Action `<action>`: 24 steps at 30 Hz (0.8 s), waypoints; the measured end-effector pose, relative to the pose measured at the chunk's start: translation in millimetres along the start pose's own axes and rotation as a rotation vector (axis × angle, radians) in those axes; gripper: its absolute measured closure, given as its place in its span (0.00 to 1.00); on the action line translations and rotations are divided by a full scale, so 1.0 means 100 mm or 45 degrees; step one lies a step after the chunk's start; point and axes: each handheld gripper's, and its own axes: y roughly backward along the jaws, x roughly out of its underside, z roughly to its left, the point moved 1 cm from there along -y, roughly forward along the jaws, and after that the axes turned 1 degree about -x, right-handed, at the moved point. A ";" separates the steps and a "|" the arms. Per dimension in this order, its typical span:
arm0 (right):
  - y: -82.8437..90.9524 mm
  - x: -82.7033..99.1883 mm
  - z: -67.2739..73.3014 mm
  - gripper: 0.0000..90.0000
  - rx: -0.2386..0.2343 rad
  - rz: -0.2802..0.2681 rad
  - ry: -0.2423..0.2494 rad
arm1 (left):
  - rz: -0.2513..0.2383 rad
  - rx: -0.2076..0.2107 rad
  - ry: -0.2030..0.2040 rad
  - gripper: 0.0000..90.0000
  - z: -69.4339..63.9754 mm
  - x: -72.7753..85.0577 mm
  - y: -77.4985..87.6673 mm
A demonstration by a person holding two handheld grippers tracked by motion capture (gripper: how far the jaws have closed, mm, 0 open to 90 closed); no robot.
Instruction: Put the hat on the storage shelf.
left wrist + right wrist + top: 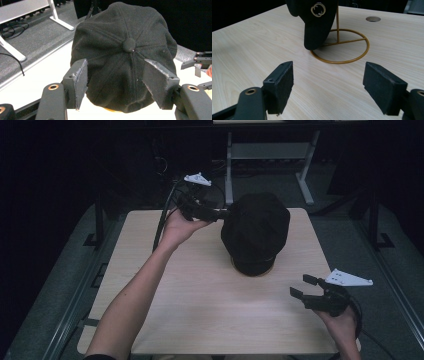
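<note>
Cap (255, 232) sat on its gold wire stand (342, 47) mid-counter (200, 290), just ahead of our left claw (115, 82), whose released jaws flanked the crown without pressing it; grasping and lifting remained, we judged. Our right claw (304, 287) waited, released, well apart. Its view revealed the stand's ring and a metal emblem (318, 9), which the cap covered from above.

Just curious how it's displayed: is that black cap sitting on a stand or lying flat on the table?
On a stand. The black cap hangs raised over a gold wire stand, whose ring base rests on the table.
</note>
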 end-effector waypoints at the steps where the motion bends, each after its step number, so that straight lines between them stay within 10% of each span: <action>1: -0.01 0.00 0.00 0.27 0.000 -0.002 0.005 | -0.002 0.000 0.003 0.40 0.00 0.02 0.02; 24: -0.10 -0.01 0.08 0.26 -0.010 0.035 0.027 | -0.031 -0.044 0.063 0.35 0.13 0.58 0.45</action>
